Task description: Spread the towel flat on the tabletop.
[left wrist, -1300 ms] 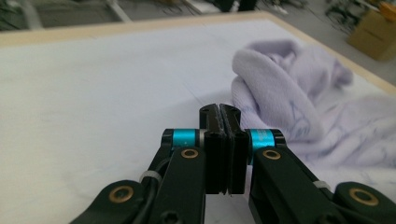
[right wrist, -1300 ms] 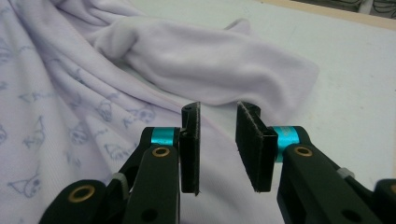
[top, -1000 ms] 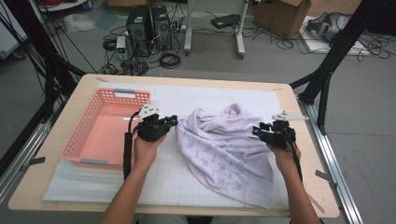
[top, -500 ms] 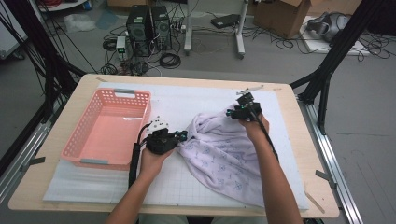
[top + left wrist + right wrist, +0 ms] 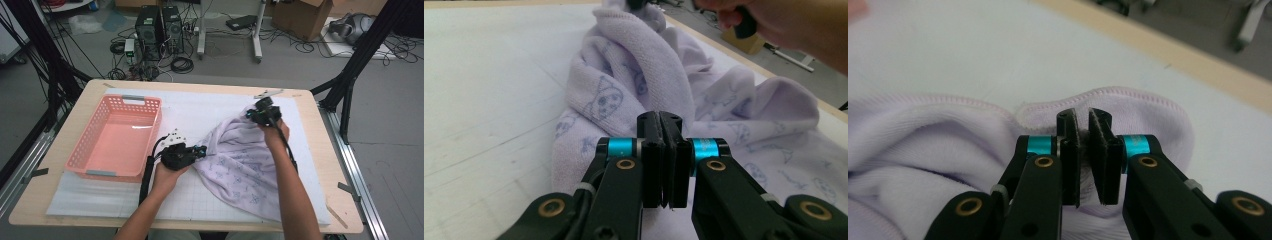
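One soft purple towel [image 5: 240,160] lies bunched on the white mat [image 5: 200,115] on the counter [image 5: 50,180], from the middle out toward 4 o'clock. It has little bear drawings on it.

The left hand-held gripper [image 5: 202,150] is pinched tight on the towel's edge at the towel's 9 o'clock side. In the left gripper view its jaws are squeezed together with cloth between them. The right hand-held gripper [image 5: 255,114] is at the towel's 12 o'clock corner. Its jaws have just been closing, and in the right gripper view they now pinch the stitched hem [image 5: 1128,95], with only a thin gap where the cloth sits.

I think the job right now is grabbing two corners of the towel so it can be spread or folded. Next, both hands likely need to lift and pull apart gently so the cloth gets flat and does not slip out.

There is one pink basket [image 5: 80,155] at 9 o'clock, with nothing in it. There are two hand-held grippers and one towel.
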Action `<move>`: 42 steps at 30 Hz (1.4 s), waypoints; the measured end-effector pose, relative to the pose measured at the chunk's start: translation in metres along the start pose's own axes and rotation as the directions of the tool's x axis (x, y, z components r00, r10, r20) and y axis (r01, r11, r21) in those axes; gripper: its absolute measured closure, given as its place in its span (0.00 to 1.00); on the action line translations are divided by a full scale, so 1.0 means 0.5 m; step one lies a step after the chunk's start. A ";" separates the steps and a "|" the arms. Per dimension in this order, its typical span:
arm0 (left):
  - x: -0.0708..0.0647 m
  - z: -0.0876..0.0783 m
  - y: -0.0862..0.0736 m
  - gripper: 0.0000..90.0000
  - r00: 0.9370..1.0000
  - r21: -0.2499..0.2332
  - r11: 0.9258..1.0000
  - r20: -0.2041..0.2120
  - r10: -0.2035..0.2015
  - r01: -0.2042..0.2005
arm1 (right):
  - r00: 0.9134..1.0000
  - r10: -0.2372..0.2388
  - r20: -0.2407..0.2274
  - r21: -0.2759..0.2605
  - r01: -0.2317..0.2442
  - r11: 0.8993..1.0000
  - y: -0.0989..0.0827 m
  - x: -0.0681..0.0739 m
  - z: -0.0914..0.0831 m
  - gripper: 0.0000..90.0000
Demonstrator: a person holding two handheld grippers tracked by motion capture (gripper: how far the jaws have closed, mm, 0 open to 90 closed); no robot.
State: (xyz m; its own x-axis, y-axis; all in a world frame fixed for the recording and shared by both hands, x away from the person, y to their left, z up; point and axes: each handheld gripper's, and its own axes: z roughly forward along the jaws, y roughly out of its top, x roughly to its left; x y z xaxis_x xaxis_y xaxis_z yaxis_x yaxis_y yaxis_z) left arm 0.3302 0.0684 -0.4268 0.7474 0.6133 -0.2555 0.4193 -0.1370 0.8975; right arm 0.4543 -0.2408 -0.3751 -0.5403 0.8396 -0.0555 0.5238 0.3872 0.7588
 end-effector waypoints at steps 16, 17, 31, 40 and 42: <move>-0.032 0.029 0.018 0.53 0.998 -0.080 0.994 -0.001 0.070 -0.070 | 0.861 0.184 0.474 -0.056 -0.179 0.982 -0.143 -0.198 -0.187 0.93; -0.031 0.027 0.019 0.52 0.998 -0.083 0.994 -0.010 0.069 -0.070 | 0.848 0.230 0.477 -0.070 -0.224 0.972 -0.152 -0.208 -0.188 0.93; 0.001 0.083 -0.003 0.43 0.994 0.116 0.993 -0.095 0.050 -0.039 | 0.987 0.059 0.149 -0.094 -0.045 0.995 -0.173 -0.097 -0.202 0.79; 0.007 0.094 0.002 0.89 0.993 0.209 0.977 -0.099 0.066 -0.044 | 0.984 0.099 0.147 -0.024 -0.096 0.995 -0.202 -0.093 -0.147 0.58; 0.007 0.093 0.002 0.89 0.994 0.203 0.978 -0.091 0.060 -0.041 | 0.968 0.194 0.161 -0.034 -0.191 0.981 -0.190 -0.112 -0.126 0.51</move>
State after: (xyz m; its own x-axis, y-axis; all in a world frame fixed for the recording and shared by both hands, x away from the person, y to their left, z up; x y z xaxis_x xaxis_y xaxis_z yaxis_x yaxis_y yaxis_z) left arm 0.3573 0.0344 -0.4434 0.7212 0.6722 -0.1673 0.4845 -0.3168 0.8154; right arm 0.3932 -0.3486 -0.4029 -0.3151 0.9490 -0.0112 0.5946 0.2066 0.7770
